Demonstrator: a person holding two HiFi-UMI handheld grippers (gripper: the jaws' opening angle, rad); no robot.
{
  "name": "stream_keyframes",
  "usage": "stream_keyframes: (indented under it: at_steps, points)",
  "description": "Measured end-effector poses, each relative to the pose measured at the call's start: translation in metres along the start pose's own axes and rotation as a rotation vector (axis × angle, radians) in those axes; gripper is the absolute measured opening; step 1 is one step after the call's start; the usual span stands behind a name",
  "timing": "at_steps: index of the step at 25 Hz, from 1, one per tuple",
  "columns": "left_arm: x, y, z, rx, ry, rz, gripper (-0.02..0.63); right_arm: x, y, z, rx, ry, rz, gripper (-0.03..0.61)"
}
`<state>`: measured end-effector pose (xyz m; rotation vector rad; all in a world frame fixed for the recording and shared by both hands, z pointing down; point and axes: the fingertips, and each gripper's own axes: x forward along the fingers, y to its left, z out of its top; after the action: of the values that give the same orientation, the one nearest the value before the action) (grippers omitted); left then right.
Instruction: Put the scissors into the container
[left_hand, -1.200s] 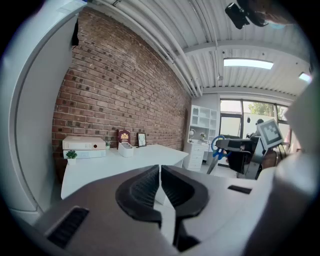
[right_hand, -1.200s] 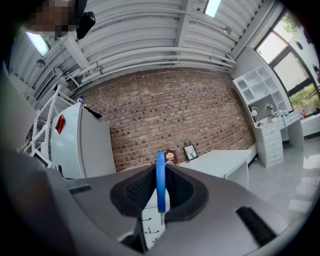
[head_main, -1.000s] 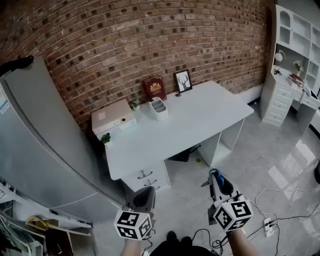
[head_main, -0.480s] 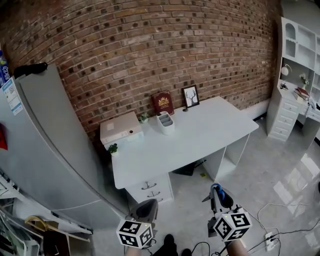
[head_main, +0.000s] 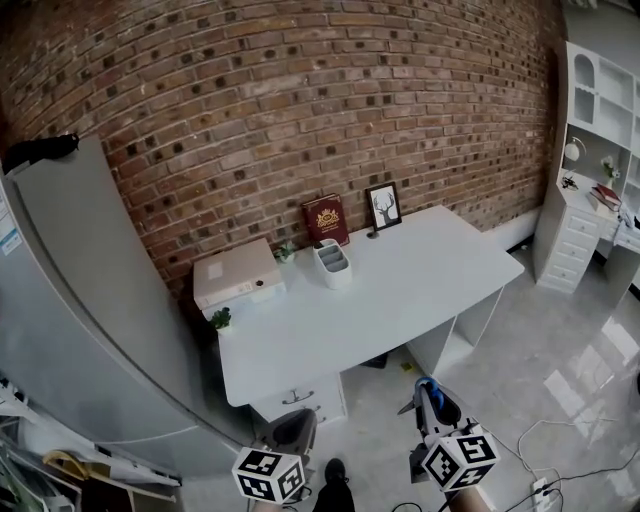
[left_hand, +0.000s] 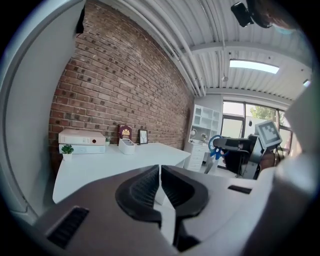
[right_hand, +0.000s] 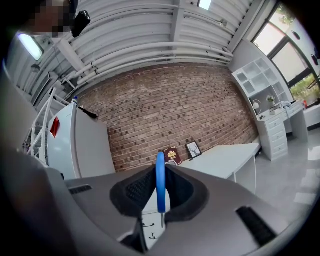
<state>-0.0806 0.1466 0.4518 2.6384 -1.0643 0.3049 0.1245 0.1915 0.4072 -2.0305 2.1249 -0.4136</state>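
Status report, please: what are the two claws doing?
Right gripper shut on scissors. Left gripper shut, empty. Container on desk ahead, not yet reached; nothing blocking.

A white desk (head_main: 400, 290) stands mid-frame against a brick wall (head_main: 300, 100). At its back edge, a red book (head_main: 326, 219) and a framed deer picture (head_main: 384, 206) lean on the wall. A white box (head_main: 236, 278) lies at the desk's left end, with a small plant (head_main: 220, 319) at the corner below it. A tall grey cabinet (head_main: 80, 330) fills the left, and white shelves (head_main: 590, 150) the right edge.
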Motion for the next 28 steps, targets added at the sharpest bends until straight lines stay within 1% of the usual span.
stream_keyframes:
  at_steps: [8, 13, 19, 25, 28]
  points:
    - [0.078, 0.078, 0.034, -0.017, 0.002, -0.032, 0.02, 0.119, 0.001, 0.009, -0.002, 0.003, -0.018, 0.049]
    - [0.123, 0.126, 0.058, -0.008, -0.001, -0.055, 0.02, 0.188, 0.001, 0.016, -0.003, -0.013, -0.042, 0.049]
    - [0.161, 0.165, 0.077, -0.015, 0.006, -0.072, 0.02, 0.245, -0.007, 0.025, 0.008, -0.029, -0.079, 0.049]
    - [0.193, 0.189, 0.081, -0.03, 0.023, -0.07, 0.02, 0.284, -0.021, 0.026, 0.015, -0.024, -0.102, 0.049]
    - [0.211, 0.201, 0.085, -0.039, 0.022, -0.06, 0.02, 0.305, -0.028, 0.027, 0.016, -0.024, -0.098, 0.048]
